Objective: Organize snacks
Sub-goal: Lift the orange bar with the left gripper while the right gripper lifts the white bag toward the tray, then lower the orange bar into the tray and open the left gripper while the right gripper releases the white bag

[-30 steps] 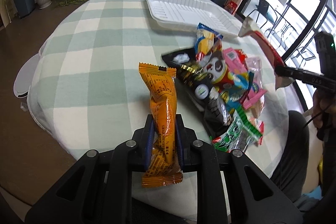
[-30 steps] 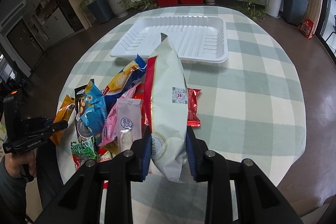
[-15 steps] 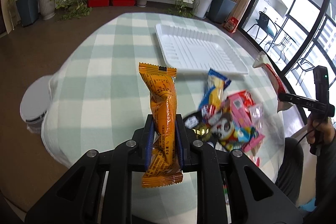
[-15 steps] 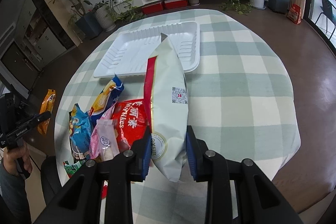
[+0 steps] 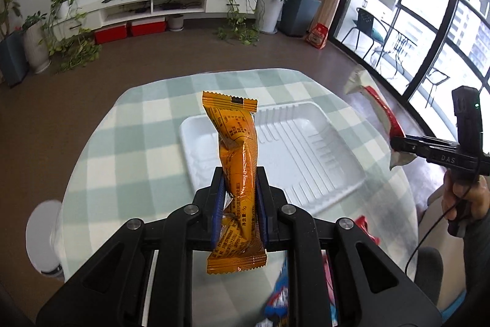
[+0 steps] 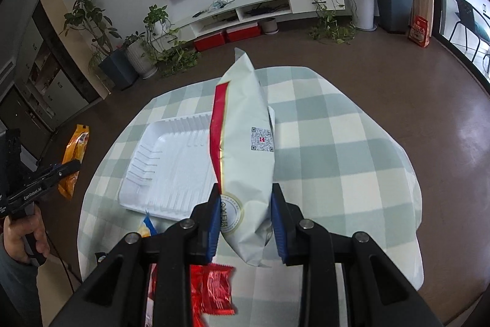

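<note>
My left gripper [image 5: 239, 201] is shut on an orange snack packet [image 5: 237, 164], held upright above the near edge of the white tray [image 5: 294, 149]. My right gripper [image 6: 246, 212] is shut on a white bag with a red stripe [image 6: 245, 143], held upright over the tray's [image 6: 171, 170] right side. The right gripper and its bag [image 5: 382, 115] show at the right of the left wrist view. The left gripper and orange packet [image 6: 75, 155] show at the left of the right wrist view. The tray is empty.
Loose snacks lie at the near table edge: a red packet [image 6: 214, 293], a blue-yellow packet [image 6: 147, 227], and blue and pink packets [image 5: 281, 296]. The round table has a green checked cloth [image 6: 337, 137]. A white stool [image 5: 43, 238] stands left of it.
Both grippers have risen and moved forward with their snacks. The snack pile has slid to the bottom of both views and the tray now lies right ahead.
</note>
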